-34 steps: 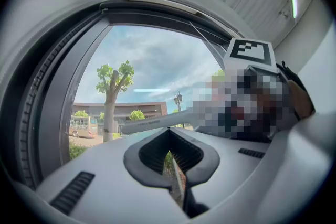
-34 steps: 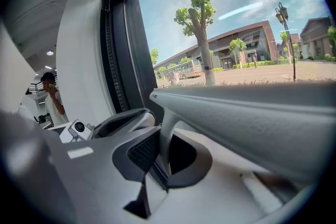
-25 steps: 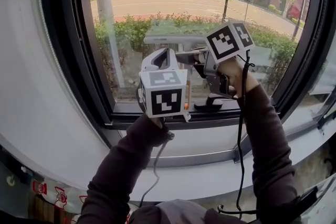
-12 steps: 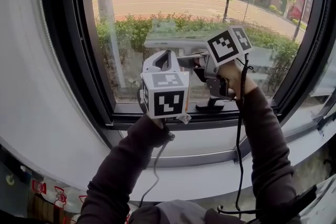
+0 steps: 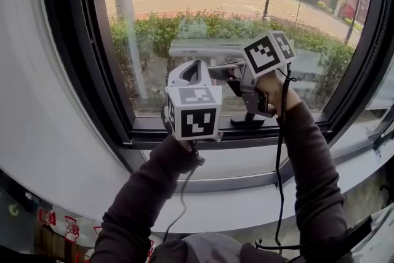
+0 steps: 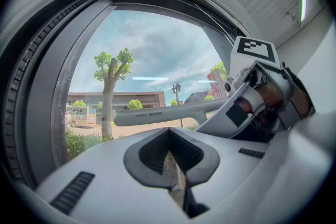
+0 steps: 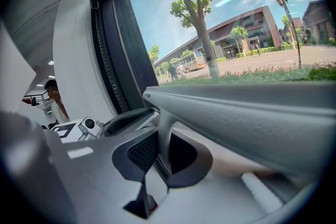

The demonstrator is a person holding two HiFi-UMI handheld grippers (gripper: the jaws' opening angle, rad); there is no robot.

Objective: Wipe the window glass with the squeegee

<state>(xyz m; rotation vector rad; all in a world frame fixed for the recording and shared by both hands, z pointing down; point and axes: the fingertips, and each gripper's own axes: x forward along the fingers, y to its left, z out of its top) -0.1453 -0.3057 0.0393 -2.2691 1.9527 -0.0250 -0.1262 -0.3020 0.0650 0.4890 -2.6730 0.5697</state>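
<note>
The grey squeegee (image 5: 206, 47) lies level across the lower half of the window glass (image 5: 184, 3), its blade close against the pane. My right gripper (image 5: 226, 71) is shut on its handle; in the right gripper view the thin stem (image 7: 164, 134) sits pinched between the black pads, with the wide head (image 7: 247, 113) stretching right. My left gripper (image 5: 192, 66) hangs just left of and below it and points level at the glass. Its jaws are shut with nothing in them. In the left gripper view the squeegee (image 6: 163, 114) crosses in front, apart from the left gripper (image 6: 170, 157).
The black window frame (image 5: 80, 58) borders the pane on the left, bottom and right. A black latch piece (image 5: 246, 122) sits on the lower frame under the right gripper. The white sill (image 5: 246, 194) curves below. A person (image 7: 55, 99) stands far behind in the room.
The right gripper has drawn the squeegee a little down the glass. The left gripper has stayed about where it was.
</note>
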